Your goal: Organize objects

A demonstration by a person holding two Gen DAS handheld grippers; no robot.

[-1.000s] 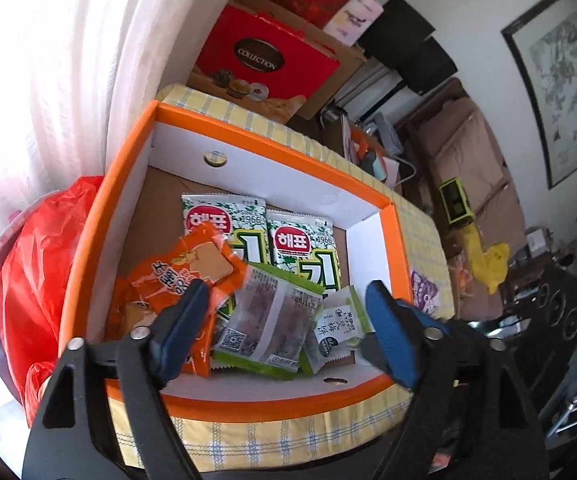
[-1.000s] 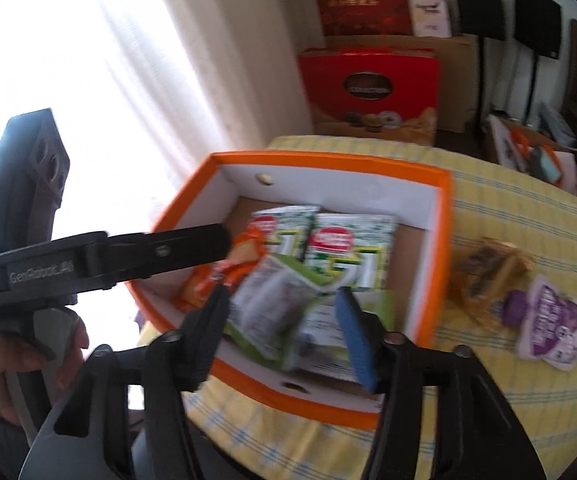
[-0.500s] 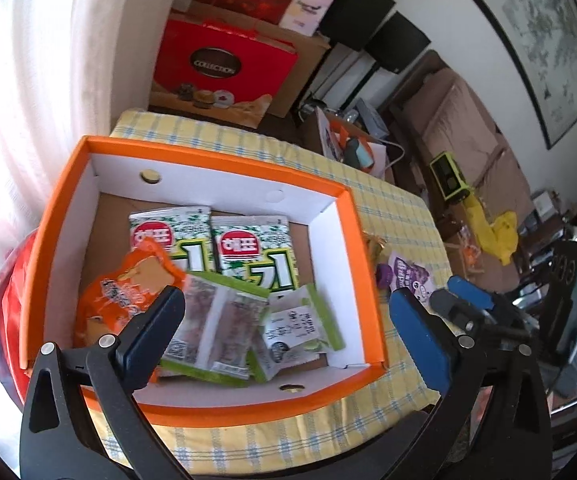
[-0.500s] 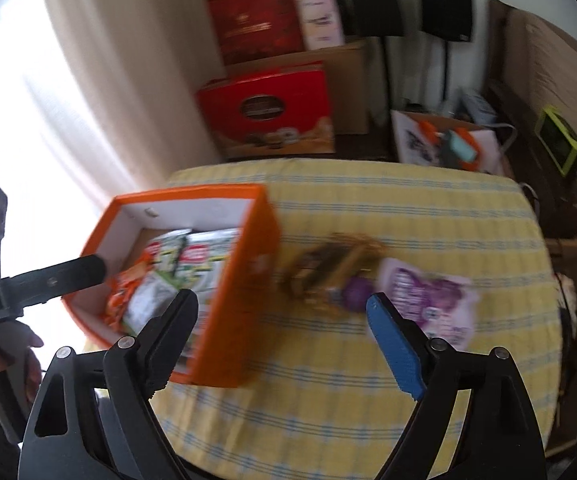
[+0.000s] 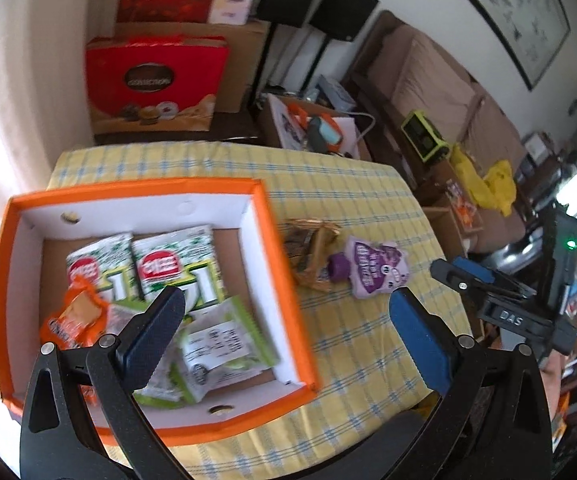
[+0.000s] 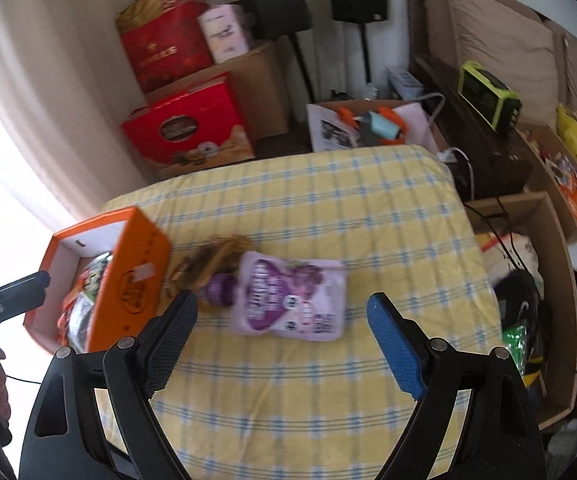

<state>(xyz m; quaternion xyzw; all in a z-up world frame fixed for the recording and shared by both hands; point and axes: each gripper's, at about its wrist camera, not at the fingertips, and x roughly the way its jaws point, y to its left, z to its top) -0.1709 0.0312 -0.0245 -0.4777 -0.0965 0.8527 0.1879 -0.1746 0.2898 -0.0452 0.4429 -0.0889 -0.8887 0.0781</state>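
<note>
An orange box point(image 5: 284, 292) point(image 6: 136, 264) with white inner walls sits on the yellow checked table and holds several snack packets point(image 5: 176, 268). Right of the box lie a brown-gold wrapped snack point(image 5: 312, 252) point(image 6: 212, 260) and a purple spouted pouch point(image 5: 372, 268) point(image 6: 288, 300). My left gripper point(image 5: 284, 320) hangs open over the box's right wall, nothing between its fingers. My right gripper point(image 6: 282, 328) is open just above and in front of the purple pouch, not touching it. In the left wrist view the right gripper shows as a dark tool at the right.
The yellow checked tablecloth point(image 6: 328, 208) drops off at the right and far edges. Red gift boxes point(image 5: 156, 84) and cardboard cartons stand on the floor behind. An open wooden crate point(image 6: 536, 280) and a sofa point(image 5: 428, 80) are to the right.
Both grippers moved right, away from the box's packets, and opened wider. The right gripper went from over the box to over the purple pouch; the left now straddles the box's right wall.
</note>
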